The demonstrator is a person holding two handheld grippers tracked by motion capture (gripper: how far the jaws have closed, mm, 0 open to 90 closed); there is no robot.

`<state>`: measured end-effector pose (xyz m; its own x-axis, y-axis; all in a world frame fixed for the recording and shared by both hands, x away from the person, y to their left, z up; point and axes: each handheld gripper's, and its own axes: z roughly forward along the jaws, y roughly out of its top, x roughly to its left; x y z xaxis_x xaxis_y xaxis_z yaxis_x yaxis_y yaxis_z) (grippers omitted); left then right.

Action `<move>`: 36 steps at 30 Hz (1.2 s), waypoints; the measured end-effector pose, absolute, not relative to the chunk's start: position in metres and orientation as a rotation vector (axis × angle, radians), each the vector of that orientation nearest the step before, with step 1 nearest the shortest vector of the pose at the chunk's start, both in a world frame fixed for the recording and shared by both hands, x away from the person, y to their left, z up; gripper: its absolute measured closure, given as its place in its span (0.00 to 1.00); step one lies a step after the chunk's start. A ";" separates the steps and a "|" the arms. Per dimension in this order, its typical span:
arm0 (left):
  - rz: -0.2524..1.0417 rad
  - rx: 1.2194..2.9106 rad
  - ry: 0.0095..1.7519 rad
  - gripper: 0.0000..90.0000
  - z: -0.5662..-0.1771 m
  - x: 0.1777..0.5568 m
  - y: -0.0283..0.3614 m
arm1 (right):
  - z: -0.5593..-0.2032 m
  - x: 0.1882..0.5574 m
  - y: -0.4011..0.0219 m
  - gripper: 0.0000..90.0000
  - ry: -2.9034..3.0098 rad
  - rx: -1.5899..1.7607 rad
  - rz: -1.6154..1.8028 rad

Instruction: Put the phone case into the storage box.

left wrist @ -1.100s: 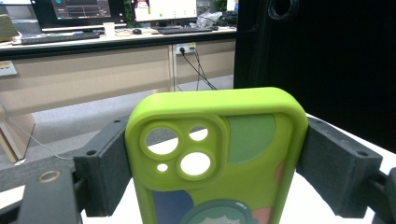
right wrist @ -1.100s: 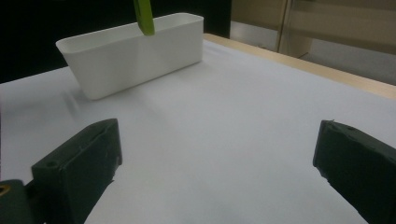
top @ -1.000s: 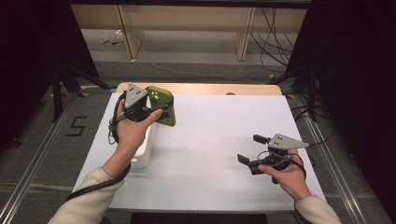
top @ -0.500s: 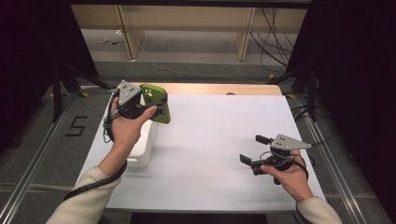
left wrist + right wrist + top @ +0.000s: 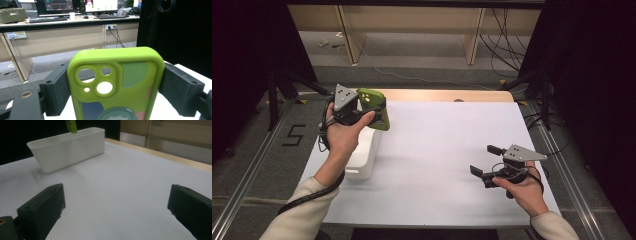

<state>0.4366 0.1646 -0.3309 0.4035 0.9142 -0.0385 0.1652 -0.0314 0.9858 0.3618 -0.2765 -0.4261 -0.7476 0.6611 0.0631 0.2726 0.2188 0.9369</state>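
Over the last second we have raised the green phone case point(image 5: 117, 85), clamped in our left hand-held gripper point(image 5: 362, 107), higher above the white bin point(image 5: 362, 159). Our right hand-held gripper point(image 5: 484, 162) rests wide and empty over the surface point(image 5: 442, 145), so we judge the case is being carried out.

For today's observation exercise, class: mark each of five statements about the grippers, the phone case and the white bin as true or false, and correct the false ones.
1. The left gripper is clamped on a green phone case. True.
2. The right gripper holds the white bin. False: its jaws stand apart with nothing between them, over the white table cover.
3. The phone case lies flat on the table. False: it is held up in the air above the bin's far end.
4. The case has camera cut-outs near its top corner. True.
5. The bin sits on the person's right side of the table. False: it sits on the left, below the left hand.
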 end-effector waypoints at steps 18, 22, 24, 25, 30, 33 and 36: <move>0.824 1.476 1.041 0.18 -0.329 0.440 0.176 | -0.427 0.362 -0.277 0.03 2.143 0.875 1.544; 0.830 1.473 1.046 0.18 -0.328 0.440 0.178 | -0.427 0.362 -0.277 0.03 2.143 0.875 1.545; 0.833 1.470 1.048 0.18 -0.328 0.440 0.180 | -0.427 0.362 -0.277 0.03 2.143 0.875 1.546; 0.834 1.470 1.050 0.18 -0.328 0.440 0.180 | -0.427 0.362 -0.277 0.03 2.143 0.875 1.545; 0.839 1.466 1.056 0.18 -0.328 0.441 0.183 | -0.427 0.362 -0.277 0.03 2.144 0.877 1.546; 0.841 1.465 1.060 0.18 -0.329 0.442 0.184 | -0.427 0.362 -0.277 0.03 2.144 0.876 1.547; 0.840 1.467 1.062 0.18 -0.329 0.442 0.184 | -0.427 0.362 -0.278 0.03 2.144 0.879 1.545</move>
<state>0.4423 0.1844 -0.3288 0.3503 0.9354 -0.0476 0.1692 -0.0133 0.9855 0.3618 -0.2776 -0.4267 -0.7443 0.6641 0.0706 0.2769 0.2107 0.9375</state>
